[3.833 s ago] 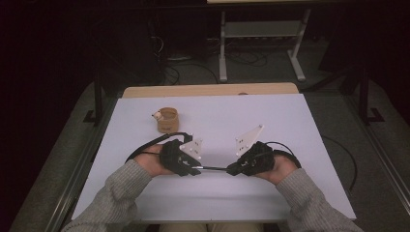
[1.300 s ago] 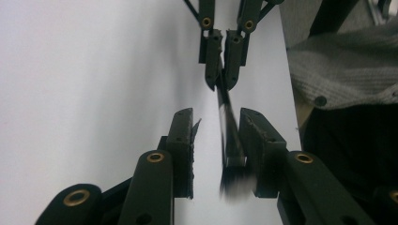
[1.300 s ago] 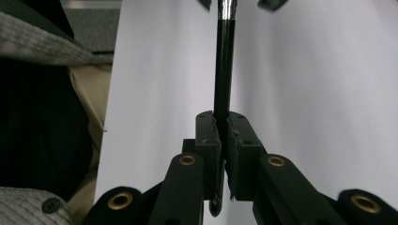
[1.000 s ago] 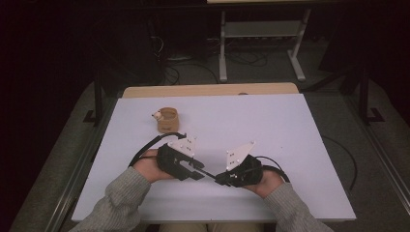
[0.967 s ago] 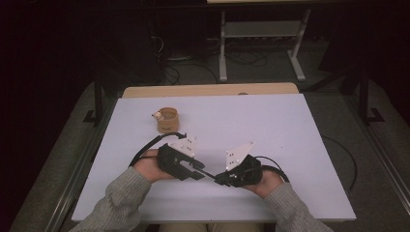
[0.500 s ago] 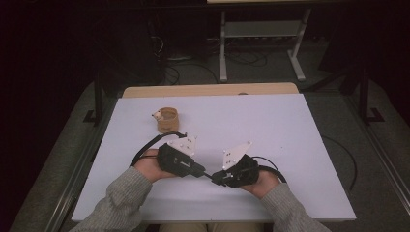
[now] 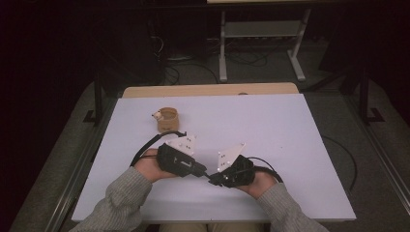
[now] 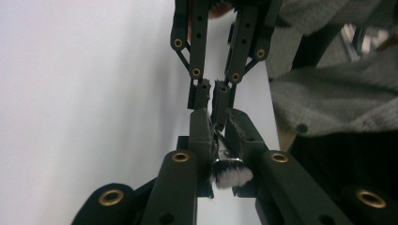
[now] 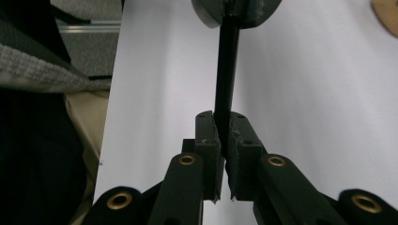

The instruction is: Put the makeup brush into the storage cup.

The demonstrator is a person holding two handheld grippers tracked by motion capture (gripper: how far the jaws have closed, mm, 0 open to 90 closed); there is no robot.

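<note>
Both grippers pinch one brush: left gripper near its bristles, its jaws just reopening slightly, right gripper clamps the handle. Next: transfer to one gripper.

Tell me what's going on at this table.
A person at a white table holds a claw in each hand, tips meeting over the near edge. Between them is a small black brush with a thin handle. The right claw is shut on the handle; the left claw has the bristle end between its jaws, which have just been opening a little, so its grip cannot be judged. A small tan ring-shaped holder sits untouched farther back on the left.
</note>
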